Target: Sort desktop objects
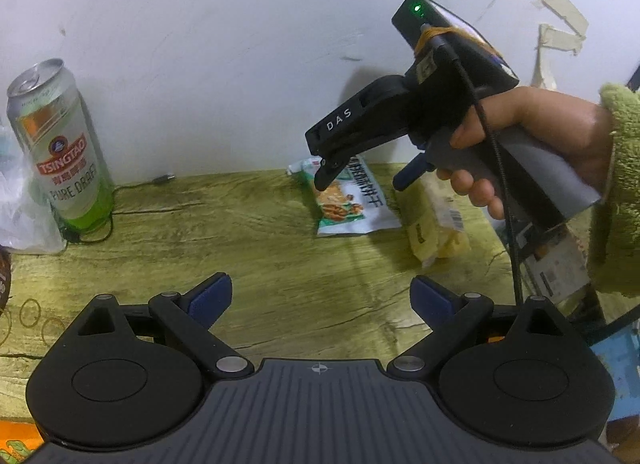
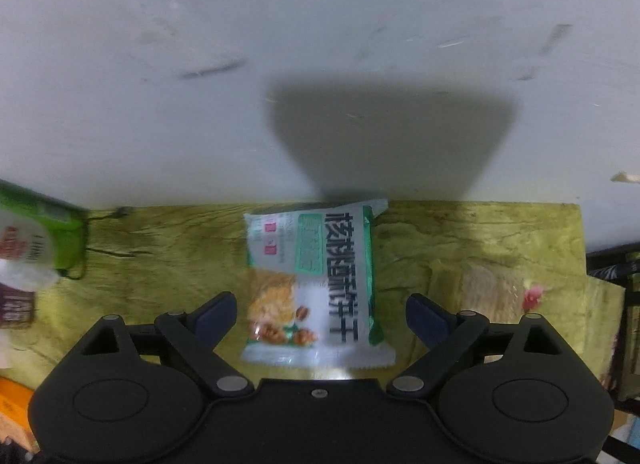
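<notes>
- Walnut biscuit packet is lying flat on the yellow-green wood-grain tabletop, far end reaching the white wall, near end toward the right wrist camera.
- Right gripper is hovering over the packet with jaws spread wide; the packet is sitting between the two blue-padded fingers, no contact visible on either side.
- From the left wrist view the right gripper is tilting down above the same packet, held by the person's right hand with a fuzzy green sleeve; green LED is glowing on its top.
- Left gripper is hanging wide open over bare tabletop, holding nothing, blue fingers well apart.
- Yellow clear-wrapped snack pack is lying just beside the biscuit packet on its right; whether they touch, cannot tell.
- Tsingtao beer can is standing upright at the far left near the wall, well apart from the packet.
- Thin black cable is running around the can's base, its plug end lying by the wall.
- Crumpled clear plastic bag is sitting at the left edge beside the can.
- Gripper shadow is falling on the wall behind the packet.
</notes>
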